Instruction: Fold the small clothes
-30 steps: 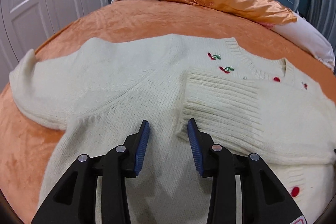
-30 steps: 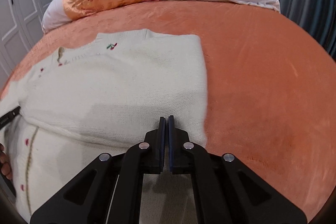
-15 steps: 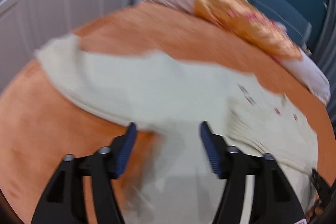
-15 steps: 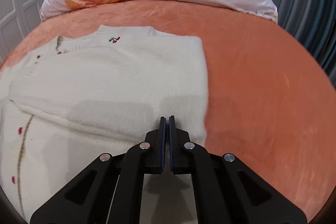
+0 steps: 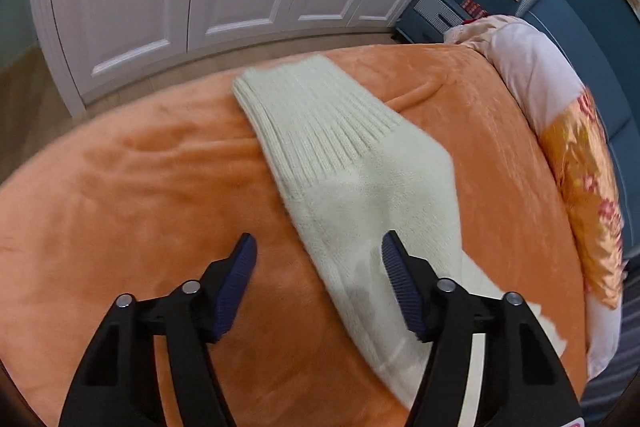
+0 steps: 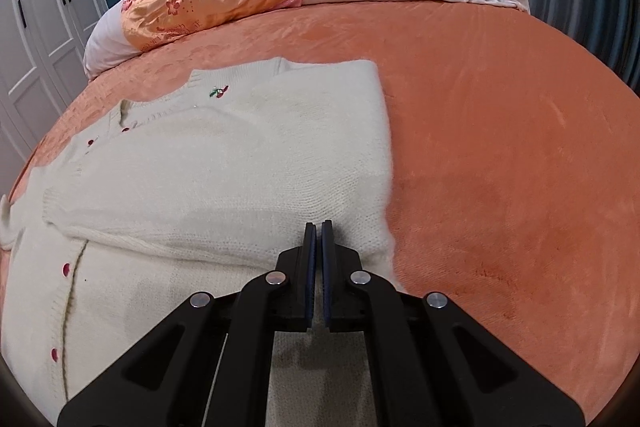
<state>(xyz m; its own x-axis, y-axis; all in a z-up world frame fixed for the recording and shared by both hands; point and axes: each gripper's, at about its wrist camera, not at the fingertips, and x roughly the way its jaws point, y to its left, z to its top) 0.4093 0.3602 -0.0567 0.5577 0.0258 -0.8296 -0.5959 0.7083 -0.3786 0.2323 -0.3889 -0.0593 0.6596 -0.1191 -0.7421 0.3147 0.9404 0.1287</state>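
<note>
bed: I saw the cream cardigan spread on its orange cover | sleeve: lay stretched away from my left tongs, passing under the gap | left tongs: jaws apart, just narrowing, gripping nothing | right tongs: closed, empty, tips over the cardigan's folded right edge

The right claw, jaws closed, sits over the cream cardigan; orange bedspread lies to its right.
</note>
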